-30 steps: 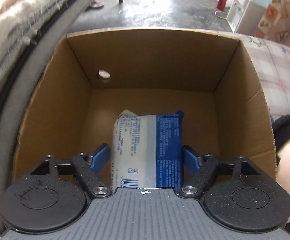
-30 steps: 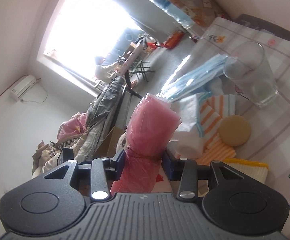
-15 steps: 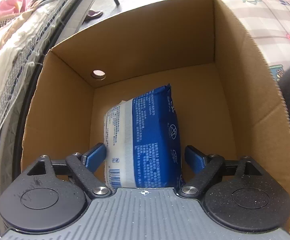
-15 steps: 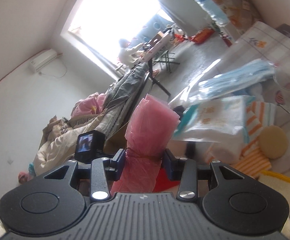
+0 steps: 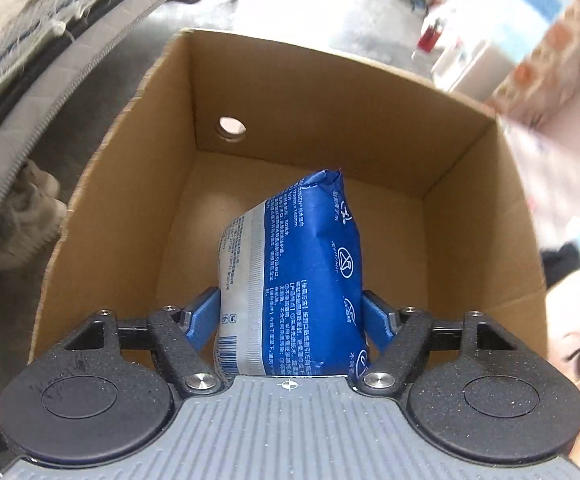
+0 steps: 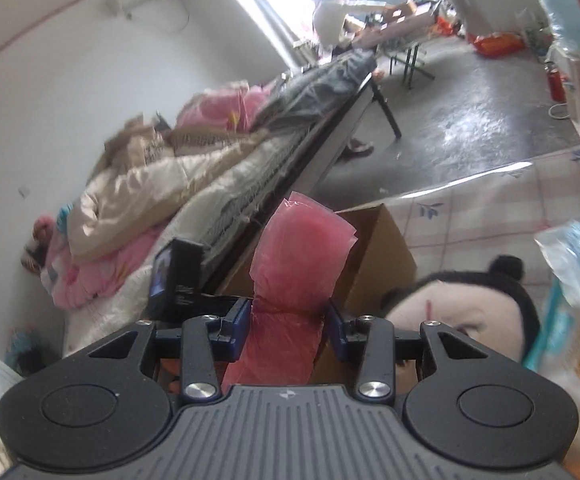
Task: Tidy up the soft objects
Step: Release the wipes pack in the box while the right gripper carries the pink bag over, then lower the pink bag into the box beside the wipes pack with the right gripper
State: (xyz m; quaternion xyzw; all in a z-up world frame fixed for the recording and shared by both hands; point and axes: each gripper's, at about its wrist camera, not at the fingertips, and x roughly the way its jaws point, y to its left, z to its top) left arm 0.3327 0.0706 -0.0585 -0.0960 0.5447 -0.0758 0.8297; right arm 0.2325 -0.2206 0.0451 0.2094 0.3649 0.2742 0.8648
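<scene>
While the big cardboard box (image 5: 274,92) sits open under the left gripper (image 5: 290,316), the job looks like a simple drop: get the blue-and-white soft pack (image 5: 294,276) low over the bare floor of the box, level it, and only then let the fingers part, so it lands flat instead of tipping against a wall. Right now the pack is tilted, its far corner leaning up and to the right, and I can't tell whether its far end touches the bottom. That gripper is clamped on the pack, one blue finger pressed to each side near its close end, most of the pack sticking out forward between them.

Over on the other side, the right gripper (image 6: 288,320) is squeezed onto a pink plastic-wrapped bundle (image 6: 298,276), pinched in at the waist, top standing up past the fingers. A corner of the box shows just behind it, and a plush doll's head (image 6: 462,316) lies just beside on the checked cloth (image 6: 490,208). I'd hold that one back until the left clears the opening.
</scene>
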